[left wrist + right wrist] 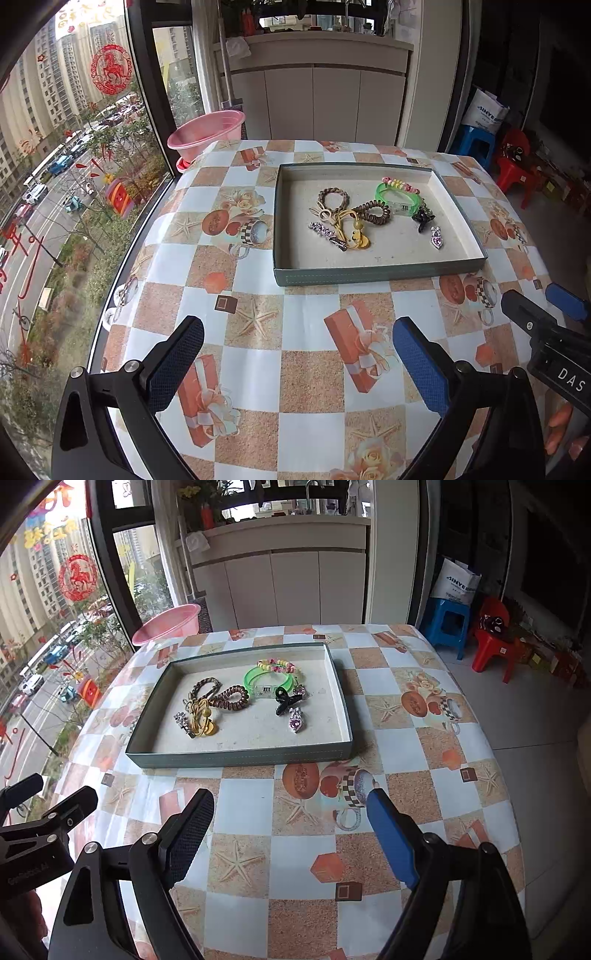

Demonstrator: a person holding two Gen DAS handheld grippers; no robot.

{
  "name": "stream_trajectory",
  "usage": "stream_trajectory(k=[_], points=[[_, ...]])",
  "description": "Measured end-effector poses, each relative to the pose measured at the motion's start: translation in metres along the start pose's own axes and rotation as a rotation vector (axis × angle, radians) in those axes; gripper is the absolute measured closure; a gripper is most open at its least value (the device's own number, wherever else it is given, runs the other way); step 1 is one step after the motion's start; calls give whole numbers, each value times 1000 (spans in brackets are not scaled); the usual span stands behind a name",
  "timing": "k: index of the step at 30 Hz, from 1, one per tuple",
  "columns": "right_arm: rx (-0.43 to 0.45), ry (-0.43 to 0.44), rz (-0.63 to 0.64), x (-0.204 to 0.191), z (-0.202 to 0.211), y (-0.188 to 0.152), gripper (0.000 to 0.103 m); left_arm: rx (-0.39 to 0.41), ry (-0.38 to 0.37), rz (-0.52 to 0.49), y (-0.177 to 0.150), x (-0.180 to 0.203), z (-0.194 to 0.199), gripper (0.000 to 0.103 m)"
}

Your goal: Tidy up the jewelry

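Observation:
A shallow grey-green tray (376, 275) (240, 757) sits on the checked tablecloth. It holds a green bangle (397, 197) (267, 681), a beaded bracelet (400, 184) (279, 664), a brown coil hair tie (375, 214) (231, 698), a braided hair tie (333, 197) (205, 686), yellow cords with a charm (349, 230) (201, 716), a sparkly clip (327, 234) (183, 722), a black claw clip (423, 218) (286, 701) and a pink gem clip (436, 237) (296, 720). My left gripper (297, 350) and right gripper (291, 823) are open and empty, hovering before the tray.
A pink basin (207, 131) (168, 624) sits beyond the table's far left corner by the window. White cabinets stand behind. Blue and red stools (480, 635) are on the floor to the right. The table edge curves off at left and right.

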State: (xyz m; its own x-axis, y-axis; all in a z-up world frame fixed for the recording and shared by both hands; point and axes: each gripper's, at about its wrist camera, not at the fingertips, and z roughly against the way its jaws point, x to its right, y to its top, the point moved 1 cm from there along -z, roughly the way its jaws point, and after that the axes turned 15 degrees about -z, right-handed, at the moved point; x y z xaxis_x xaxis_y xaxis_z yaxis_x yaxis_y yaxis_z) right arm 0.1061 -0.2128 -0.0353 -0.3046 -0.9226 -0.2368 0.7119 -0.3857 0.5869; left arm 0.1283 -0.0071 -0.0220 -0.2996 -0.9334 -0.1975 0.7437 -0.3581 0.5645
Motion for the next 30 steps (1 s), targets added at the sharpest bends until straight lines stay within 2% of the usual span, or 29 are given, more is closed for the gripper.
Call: stream_trajectory(k=[30], points=[[21, 6, -1, -2, 11, 2, 16, -3, -11, 8, -7, 3, 3, 0]])
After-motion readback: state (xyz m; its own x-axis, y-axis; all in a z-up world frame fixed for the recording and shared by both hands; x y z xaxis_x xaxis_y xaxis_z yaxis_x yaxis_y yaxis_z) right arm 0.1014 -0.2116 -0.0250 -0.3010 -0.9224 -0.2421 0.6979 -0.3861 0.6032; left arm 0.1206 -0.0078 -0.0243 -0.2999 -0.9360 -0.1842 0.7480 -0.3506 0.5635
